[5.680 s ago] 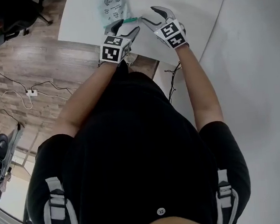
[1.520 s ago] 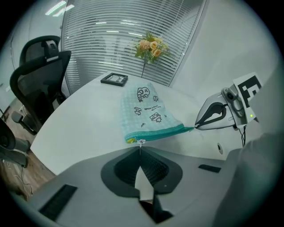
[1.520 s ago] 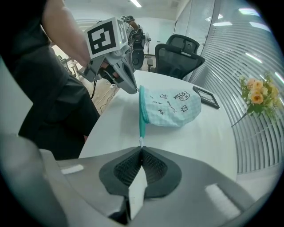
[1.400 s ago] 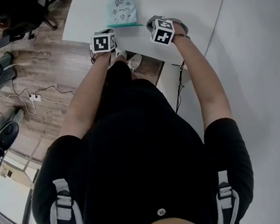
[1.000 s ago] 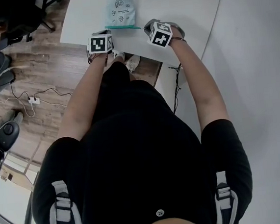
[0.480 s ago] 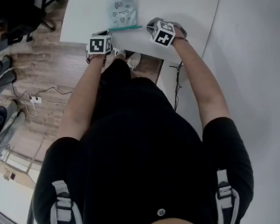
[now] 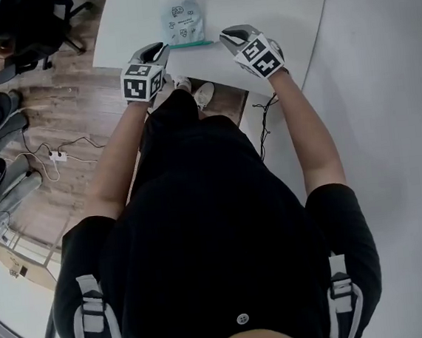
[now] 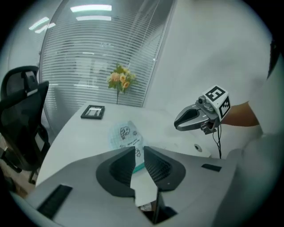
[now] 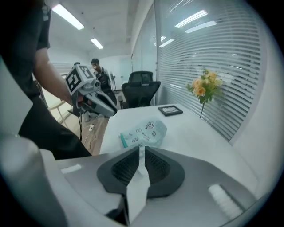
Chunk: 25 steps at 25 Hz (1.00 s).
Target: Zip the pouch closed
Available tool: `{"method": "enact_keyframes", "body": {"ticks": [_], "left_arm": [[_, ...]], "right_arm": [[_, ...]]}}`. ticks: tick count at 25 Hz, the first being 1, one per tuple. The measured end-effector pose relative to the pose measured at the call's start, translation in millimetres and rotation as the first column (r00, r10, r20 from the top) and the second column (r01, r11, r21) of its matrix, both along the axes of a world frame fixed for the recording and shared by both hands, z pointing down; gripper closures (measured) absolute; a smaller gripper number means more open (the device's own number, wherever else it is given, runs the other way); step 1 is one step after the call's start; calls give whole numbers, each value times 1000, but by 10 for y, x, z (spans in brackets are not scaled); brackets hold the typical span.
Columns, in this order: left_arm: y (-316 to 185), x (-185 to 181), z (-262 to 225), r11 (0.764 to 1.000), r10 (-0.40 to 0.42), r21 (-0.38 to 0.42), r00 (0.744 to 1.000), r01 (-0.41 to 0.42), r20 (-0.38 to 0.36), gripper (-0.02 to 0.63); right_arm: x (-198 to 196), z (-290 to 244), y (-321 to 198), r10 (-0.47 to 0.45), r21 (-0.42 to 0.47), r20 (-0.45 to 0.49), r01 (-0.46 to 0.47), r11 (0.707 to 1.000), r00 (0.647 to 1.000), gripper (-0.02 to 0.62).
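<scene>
Pouch (image 7: 184,22), likely limp and light, best pinched along its teal zipper (image 7: 192,44); left gripper (image 7: 157,52) and right gripper (image 7: 229,35) empty, jaws just opening.

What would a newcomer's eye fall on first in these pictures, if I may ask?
The pale teal pouch lies flat on the white table, green zip edge toward the person. Near that edge hover the left gripper and right gripper with black-and-white marker cubes; their jaws have just been opening, nothing between them. Yellow flowers stand by the blinds.
</scene>
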State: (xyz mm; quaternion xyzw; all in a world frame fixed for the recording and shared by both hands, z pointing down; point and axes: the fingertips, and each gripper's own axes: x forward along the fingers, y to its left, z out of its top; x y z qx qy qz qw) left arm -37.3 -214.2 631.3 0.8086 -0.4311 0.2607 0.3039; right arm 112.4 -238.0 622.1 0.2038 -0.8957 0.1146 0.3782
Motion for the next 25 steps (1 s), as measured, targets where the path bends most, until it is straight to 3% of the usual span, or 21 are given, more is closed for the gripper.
{"method": "enact_keyframes", "body": {"ticks": [7,14,20,25], "left_arm": [[-208,214,-1005,972,57,232,994,-34,-93,540],[-217,399,-1802,915,105,401,984,-40,-141,572],[-204,443,-2324,866,120,499,979,-23,-163,597],[-188,461,-2552,845,127,535,972,-1,-198,597]], "right_arm": [[-13,-869,-93,147,62,250,-168,984,957,548],[-61,-1799,-17,171,122,466,-255,959,868,551],[-119,-2311,105,122,214,507,-261,941,853,555],[-112,-2550,149,111,250,545,-288,924,831,574]]}}
